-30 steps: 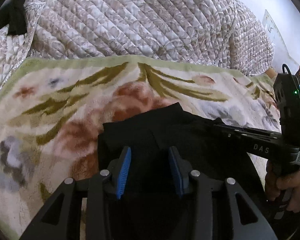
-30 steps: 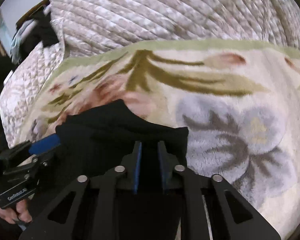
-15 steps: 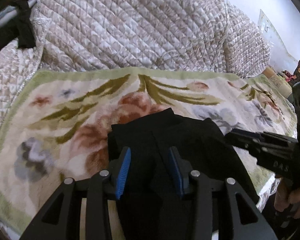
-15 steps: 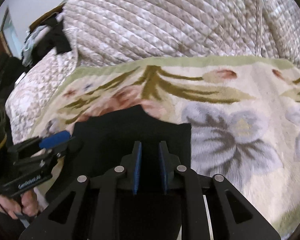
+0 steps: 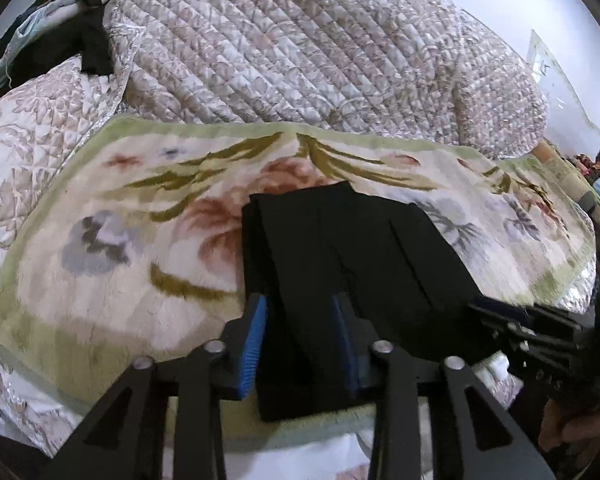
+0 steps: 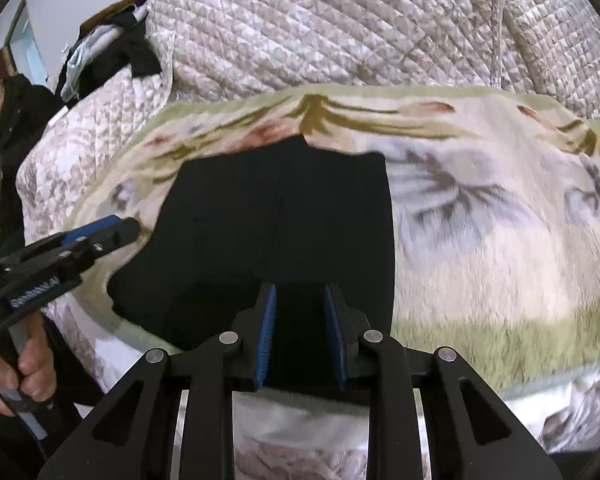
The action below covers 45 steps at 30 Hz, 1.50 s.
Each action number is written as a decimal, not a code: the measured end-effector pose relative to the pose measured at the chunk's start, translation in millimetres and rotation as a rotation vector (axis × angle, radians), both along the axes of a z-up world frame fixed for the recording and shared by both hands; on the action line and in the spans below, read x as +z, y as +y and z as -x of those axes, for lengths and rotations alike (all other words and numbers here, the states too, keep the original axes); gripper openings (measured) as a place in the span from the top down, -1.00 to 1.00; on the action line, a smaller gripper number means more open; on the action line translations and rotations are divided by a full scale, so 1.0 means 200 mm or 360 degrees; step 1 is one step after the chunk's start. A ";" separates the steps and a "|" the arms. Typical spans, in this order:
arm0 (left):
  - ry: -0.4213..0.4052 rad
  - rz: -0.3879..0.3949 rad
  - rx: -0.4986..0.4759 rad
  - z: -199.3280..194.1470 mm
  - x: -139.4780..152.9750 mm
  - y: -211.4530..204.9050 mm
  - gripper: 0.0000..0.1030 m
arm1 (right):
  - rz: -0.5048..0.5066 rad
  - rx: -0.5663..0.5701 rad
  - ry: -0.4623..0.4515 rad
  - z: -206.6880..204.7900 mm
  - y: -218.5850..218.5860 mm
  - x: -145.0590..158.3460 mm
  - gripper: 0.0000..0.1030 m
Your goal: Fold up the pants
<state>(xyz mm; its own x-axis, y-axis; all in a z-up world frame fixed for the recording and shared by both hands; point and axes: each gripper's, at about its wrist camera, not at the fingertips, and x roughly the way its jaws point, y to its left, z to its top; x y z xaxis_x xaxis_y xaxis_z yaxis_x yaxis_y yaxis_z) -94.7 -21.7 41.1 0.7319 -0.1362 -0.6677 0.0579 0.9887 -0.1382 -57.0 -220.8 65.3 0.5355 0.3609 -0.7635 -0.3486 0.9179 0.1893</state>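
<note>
**Near edge of the blanket: folded pants sit close to the drop**

Nearest the cameras, the left gripper has just been narrowing its jaws, yet the blue pads stand clear either side of a black fold; it holds nothing. The right gripper has been opening, pads apart over the cloth, also gripping nothing. Beneath both, the black fabric pants lie folded on the floral fleece blanket, their near end reaching the blanket's border. A closing pad could snag one layer and drag the stack open or off the bed edge. Beyond, the quilted bedspread rises.
</note>
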 end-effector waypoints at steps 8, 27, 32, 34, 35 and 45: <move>0.0107 -0.0011 -0.0031 -0.01 -0.10 -0.01 0.73 | 0.0021 0.0020 0.0042 0.01 0.00 -0.03 0.51; 0.0097 -0.0049 -0.0022 -0.01 -0.13 -0.02 0.72 | -0.0002 0.0030 0.0037 0.03 0.00 -0.04 0.51; 0.0094 -0.0051 -0.0023 -0.01 -0.13 -0.02 0.72 | -0.0022 0.0023 0.0049 0.02 -0.01 -0.05 0.50; 0.0094 -0.0050 -0.0020 -0.01 -0.13 -0.02 0.72 | -0.0016 0.0026 0.0045 0.02 -0.01 -0.06 0.49; 0.0094 -0.0047 -0.0021 -0.01 -0.13 -0.02 0.72 | -0.0011 0.0027 0.0042 0.02 0.00 -0.06 0.49; 0.0095 -0.0040 -0.0020 -0.01 -0.13 -0.01 0.72 | -0.0051 0.0047 0.0048 0.02 0.00 -0.06 0.31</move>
<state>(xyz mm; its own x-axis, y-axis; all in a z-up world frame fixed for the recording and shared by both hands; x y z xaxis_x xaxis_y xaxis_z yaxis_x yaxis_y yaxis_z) -92.8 -24.4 15.5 0.6890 -0.1278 -0.7134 0.0624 0.9911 -0.1172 -60.4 -221.4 54.0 0.5014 0.4008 -0.7668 -0.3689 0.9007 0.2295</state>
